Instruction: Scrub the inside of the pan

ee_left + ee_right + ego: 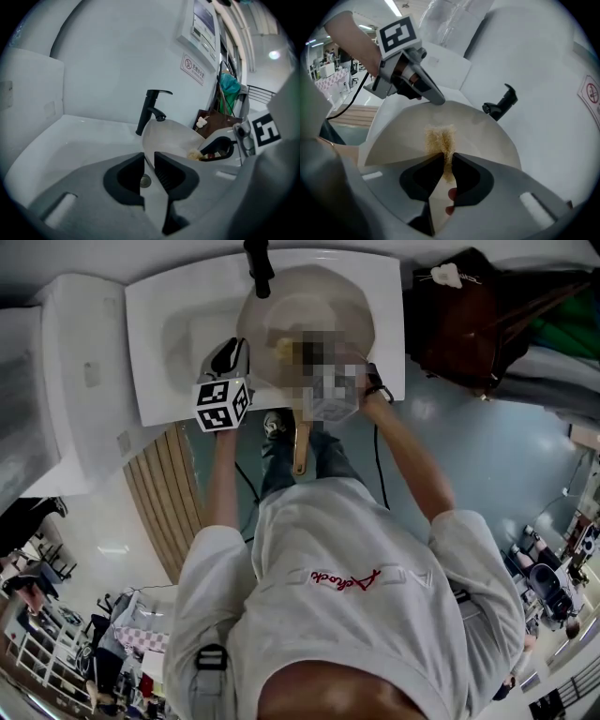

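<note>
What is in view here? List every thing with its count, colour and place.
sink: one, white, under the pan
faucet: one, black, at the sink's back edge
pan: one, cream with a wooden handle, tilted over the sink
scrubber: one, straw-yellow, against the pan's inside
bag: one, brown, right of the sink
wall sign: one, white with red, on the wall beyond the faucet
left gripper: one, grey, clamped on the pan's rim
right gripper: one, grey, shut on the scrubber

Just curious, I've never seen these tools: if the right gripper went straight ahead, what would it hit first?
Probably the inside of the pan: the scrubber held by the right gripper points straight at it, and seems to touch it.
</note>
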`<state>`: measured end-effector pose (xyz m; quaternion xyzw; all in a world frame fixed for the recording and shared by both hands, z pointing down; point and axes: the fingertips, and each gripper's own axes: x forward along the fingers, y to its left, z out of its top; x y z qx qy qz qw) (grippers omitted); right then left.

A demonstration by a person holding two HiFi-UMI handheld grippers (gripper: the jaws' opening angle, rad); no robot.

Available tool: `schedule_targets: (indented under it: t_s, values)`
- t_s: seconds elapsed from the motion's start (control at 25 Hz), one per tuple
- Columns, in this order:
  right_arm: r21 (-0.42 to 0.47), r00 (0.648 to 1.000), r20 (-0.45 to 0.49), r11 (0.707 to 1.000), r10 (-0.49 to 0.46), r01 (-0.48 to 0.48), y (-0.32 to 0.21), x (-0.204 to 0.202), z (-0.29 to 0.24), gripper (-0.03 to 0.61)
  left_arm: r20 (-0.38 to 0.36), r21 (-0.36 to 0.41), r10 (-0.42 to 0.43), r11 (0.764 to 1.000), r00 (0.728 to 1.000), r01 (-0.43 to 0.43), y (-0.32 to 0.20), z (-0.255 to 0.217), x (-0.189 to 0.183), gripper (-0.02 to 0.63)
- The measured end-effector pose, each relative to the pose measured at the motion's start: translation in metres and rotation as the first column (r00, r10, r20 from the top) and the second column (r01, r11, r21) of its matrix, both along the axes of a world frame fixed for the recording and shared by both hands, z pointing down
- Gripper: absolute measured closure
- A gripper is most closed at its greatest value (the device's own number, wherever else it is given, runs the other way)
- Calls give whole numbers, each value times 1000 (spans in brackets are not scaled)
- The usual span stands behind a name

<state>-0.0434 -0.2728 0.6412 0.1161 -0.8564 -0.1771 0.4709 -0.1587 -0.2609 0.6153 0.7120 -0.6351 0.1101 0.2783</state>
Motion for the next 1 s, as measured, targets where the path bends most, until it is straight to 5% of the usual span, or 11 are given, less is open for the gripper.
schedule_targets:
  t_s: [0.4,1.0]
  values:
    - [-10,975,-177,991,-132,132,11,-26,39,511,-16,10,-7,1000,1000,7,0,-1,0,546]
    - [37,947,-266,980,-181,197,-15,-64,52,511,-25,1,-3,1000,1000,3,0,2,-1,546]
